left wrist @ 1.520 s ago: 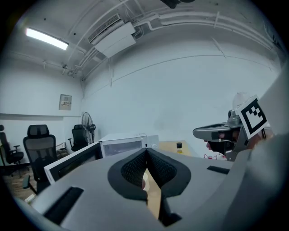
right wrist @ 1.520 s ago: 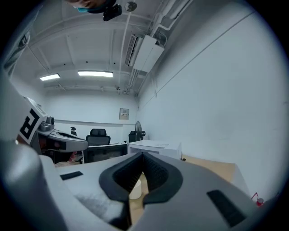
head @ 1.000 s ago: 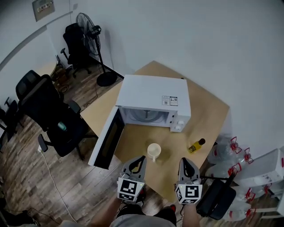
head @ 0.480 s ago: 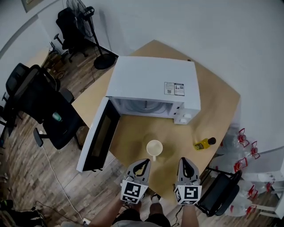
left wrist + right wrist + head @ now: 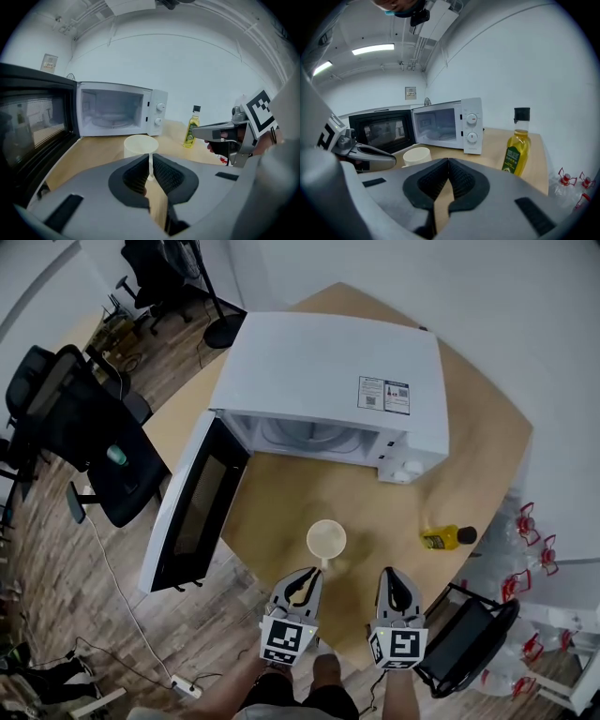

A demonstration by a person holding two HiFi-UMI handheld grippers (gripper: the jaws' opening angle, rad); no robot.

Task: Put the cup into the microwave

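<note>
While both tools hang over the near edge of the bench (image 5: 281,512), the cup (image 5: 326,540) stands outside the microwave (image 5: 328,371), on bare wood in front of its open cavity. Cup upright, long axis vertical, mouth up. Its handle points back toward the person, in line with the left tool (image 5: 305,576) and just beyond its tips. Left tool: jaws closed, gripping nothing. Right tool (image 5: 394,579): jaws closed too, empty, aimed between cup and oil bottle (image 5: 448,536). Microwave door (image 5: 192,507) swung wide to the left.
</note>
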